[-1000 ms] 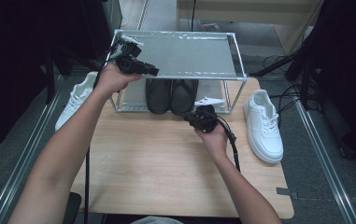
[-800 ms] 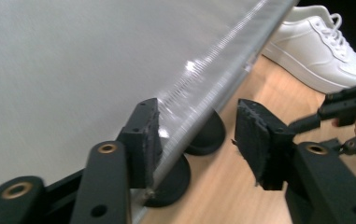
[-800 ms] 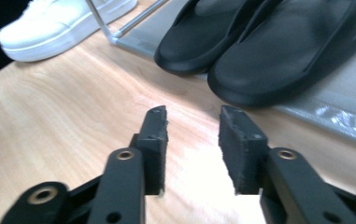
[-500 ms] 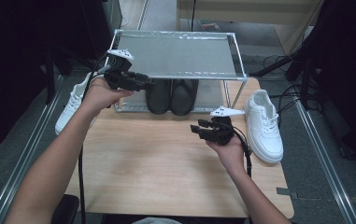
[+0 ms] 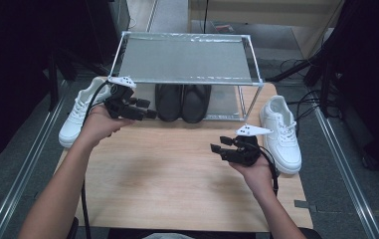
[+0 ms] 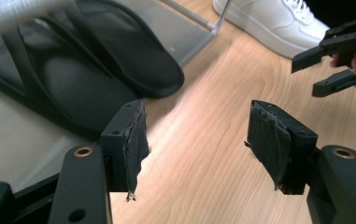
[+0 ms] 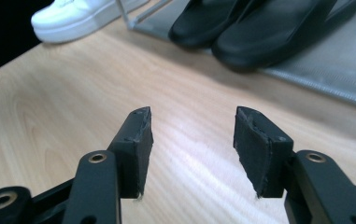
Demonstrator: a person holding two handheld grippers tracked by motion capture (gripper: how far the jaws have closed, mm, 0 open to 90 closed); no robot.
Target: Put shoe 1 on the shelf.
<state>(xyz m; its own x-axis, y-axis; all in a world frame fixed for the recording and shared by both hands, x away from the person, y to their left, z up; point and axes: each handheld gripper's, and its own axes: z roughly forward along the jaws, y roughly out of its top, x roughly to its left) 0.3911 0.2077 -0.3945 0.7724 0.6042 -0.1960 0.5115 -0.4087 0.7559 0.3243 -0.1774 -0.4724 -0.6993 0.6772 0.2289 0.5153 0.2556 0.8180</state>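
Black slides (image 5: 182,102) at 12 o'clock | both tools agape, empty, just been widening | risk: left tool (image 5: 144,108) snags rack frame (image 5: 249,83)

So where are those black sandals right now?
In the high view, the black sandals sit side by side on the rack's lower shelf, between two white sneakers.

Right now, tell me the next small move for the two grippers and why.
Probably swing each outward to its nearest white sneaker. The black slippers already sit on the rack's lower shelf, both the left gripper and right gripper are open and empty, and the left sneaker and right sneaker remain outside the rack.
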